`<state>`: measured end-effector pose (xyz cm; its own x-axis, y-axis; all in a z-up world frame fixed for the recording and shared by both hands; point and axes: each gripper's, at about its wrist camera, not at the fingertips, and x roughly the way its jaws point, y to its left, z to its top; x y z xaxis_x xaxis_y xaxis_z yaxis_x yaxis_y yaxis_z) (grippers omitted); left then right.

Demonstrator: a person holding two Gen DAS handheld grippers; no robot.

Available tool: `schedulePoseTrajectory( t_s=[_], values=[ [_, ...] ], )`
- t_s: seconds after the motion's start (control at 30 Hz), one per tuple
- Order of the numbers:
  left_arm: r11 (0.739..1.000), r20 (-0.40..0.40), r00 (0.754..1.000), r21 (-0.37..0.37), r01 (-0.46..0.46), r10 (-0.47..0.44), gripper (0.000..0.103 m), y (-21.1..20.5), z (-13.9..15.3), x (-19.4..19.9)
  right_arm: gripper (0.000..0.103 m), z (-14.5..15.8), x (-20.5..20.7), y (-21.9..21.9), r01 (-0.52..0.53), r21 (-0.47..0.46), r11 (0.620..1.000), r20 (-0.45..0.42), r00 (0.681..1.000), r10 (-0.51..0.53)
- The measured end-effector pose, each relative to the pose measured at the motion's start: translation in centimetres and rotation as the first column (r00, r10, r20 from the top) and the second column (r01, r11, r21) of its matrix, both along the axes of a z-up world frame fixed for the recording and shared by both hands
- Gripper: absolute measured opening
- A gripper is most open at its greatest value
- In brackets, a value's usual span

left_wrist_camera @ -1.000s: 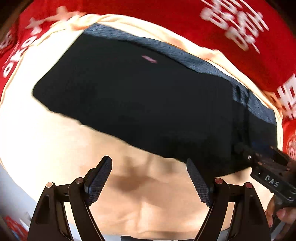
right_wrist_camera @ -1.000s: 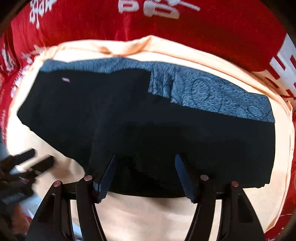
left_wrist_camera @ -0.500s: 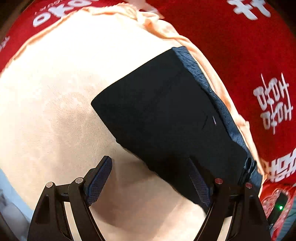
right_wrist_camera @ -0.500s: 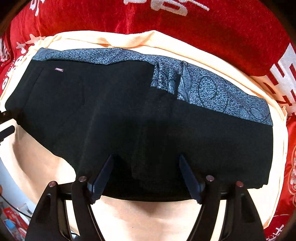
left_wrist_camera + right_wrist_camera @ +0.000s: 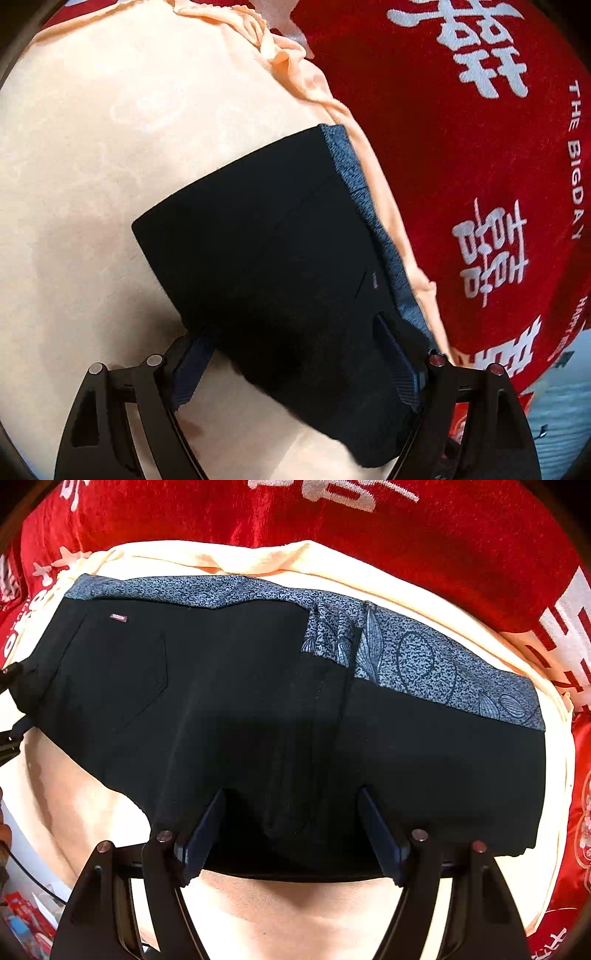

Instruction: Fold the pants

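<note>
My left gripper (image 5: pixel 295 365) has its jaws spread astride the near end of the black pants (image 5: pixel 280 266). My right gripper (image 5: pixel 291 834) is likewise spread over the near hem, seemingly touching it. The pants lie folded on the peach cloth (image 5: pixel 332 915), patterned waistband (image 5: pixel 424 657) at 12 o'clock, red blanket (image 5: pixel 369 528) beyond.

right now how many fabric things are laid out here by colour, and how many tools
black pants with a blue patterned band: 1
peach cloth under them: 1
red blanket with white lettering: 1
tools: 2, the left tool and the right tool
total: 5
</note>
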<state>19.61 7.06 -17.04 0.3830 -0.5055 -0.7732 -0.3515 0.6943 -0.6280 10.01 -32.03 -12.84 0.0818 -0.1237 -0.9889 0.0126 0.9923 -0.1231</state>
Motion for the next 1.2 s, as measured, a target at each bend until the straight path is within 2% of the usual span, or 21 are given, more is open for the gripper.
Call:
schedulePoseTrajectory(
  t_s=[0.07,0.13,0.17,0.27,0.3,0.37,0.43,0.47,0.5,0.53,0.6,0.63,0.7,0.8,0.87,0.93,1.1,1.2],
  values=[
    [1.000,0.022,1.000,-0.010,0.002,-0.002,0.084,-0.3,0.6,0.4,0.078,-0.3,-0.1,0.0,0.000,0.002,1.000,0.000,1.000,0.000],
    [1.000,0.058,0.998,0.016,0.027,-0.028,0.084,-1.0,1.0,0.8,0.078,-0.2,-0.2,-0.1,0.000,0.001,1.000,0.001,1.000,0.000],
    [0.998,0.051,0.998,0.042,0.040,-0.042,0.084,-1.5,0.8,1.1,0.078,-0.2,-0.3,-0.1,0.001,0.001,1.000,0.001,1.000,-0.001],
    [0.998,0.012,1.000,0.056,0.025,-0.026,0.085,-2.2,-0.5,1.9,0.078,-0.1,-0.3,-0.4,-0.001,0.002,1.000,-0.002,1.000,0.001],
    [0.998,0.015,1.000,0.059,0.009,-0.010,0.089,-2.3,-0.5,2.1,0.078,-0.1,-0.3,-0.5,-0.002,0.005,1.000,-0.005,1.000,0.002],
    [0.996,-0.003,1.000,0.089,0.003,-0.003,0.089,-2.8,-0.4,2.5,0.078,0.3,-0.1,-0.7,-0.003,0.016,1.000,-0.011,1.000,0.003],
    [0.986,-0.028,0.999,0.165,0.020,-0.015,0.079,-3.5,-0.1,2.8,0.077,1.2,0.4,-0.5,-0.012,0.015,1.000,-0.016,1.000,0.013],
    [0.975,-0.040,0.999,0.220,0.029,-0.021,0.059,-3.7,0.1,2.9,0.077,2.2,0.8,-0.2,-0.018,0.015,1.000,-0.013,1.000,0.018],
    [0.955,-0.059,0.998,0.290,0.053,-0.038,0.047,-3.9,0.3,3.0,0.077,3.2,1.2,0.0,-0.024,0.028,0.999,0.004,1.000,0.024],
    [0.946,-0.064,0.996,0.314,0.075,-0.058,0.040,-4.1,0.3,3.0,0.077,4.5,1.8,0.3,-0.032,0.055,0.998,0.027,0.999,0.030],
    [0.931,-0.049,0.994,0.350,0.104,-0.093,0.035,-4.5,0.9,2.9,0.077,6.3,3.1,1.0,-0.045,0.103,0.994,0.053,0.998,0.040],
    [0.917,-0.044,0.992,0.381,0.122,-0.114,0.035,-4.9,1.2,2.8,0.077,7.1,4.0,1.4,-0.055,0.140,0.989,0.057,0.997,0.047],
    [0.851,-0.017,0.981,0.494,0.175,-0.192,0.035,-6.7,2.2,2.5,0.077,8.0,6.0,2.3,-0.069,0.206,0.976,0.046,0.997,0.061],
    [0.712,0.012,0.943,0.659,0.242,-0.332,0.035,-9.8,3.4,1.2,0.077,8.8,9.7,4.5,-0.110,0.282,0.953,0.015,0.994,0.110],
    [0.652,0.020,0.920,0.713,0.260,-0.390,0.035,-10.9,3.7,0.5,0.078,8.9,12.2,7.2,-0.159,0.322,0.933,-0.004,0.985,0.170],
    [0.613,0.021,0.905,0.742,0.271,-0.425,0.035,-11.5,3.7,0.0,0.079,8.6,14.4,10.0,-0.193,0.348,0.918,-0.044,0.974,0.221],
    [0.581,0.017,0.896,0.767,0.273,-0.444,0.035,-12.0,3.4,-0.3,0.081,6.0,18.6,16.6,-0.228,0.431,0.873,-0.176,0.928,0.329],
    [0.543,0.019,0.883,0.794,0.272,-0.469,0.035,-12.5,3.5,-0.4,0.083,3.9,19.7,20.7,-0.244,0.483,0.841,-0.255,0.880,0.401]
  ],
)
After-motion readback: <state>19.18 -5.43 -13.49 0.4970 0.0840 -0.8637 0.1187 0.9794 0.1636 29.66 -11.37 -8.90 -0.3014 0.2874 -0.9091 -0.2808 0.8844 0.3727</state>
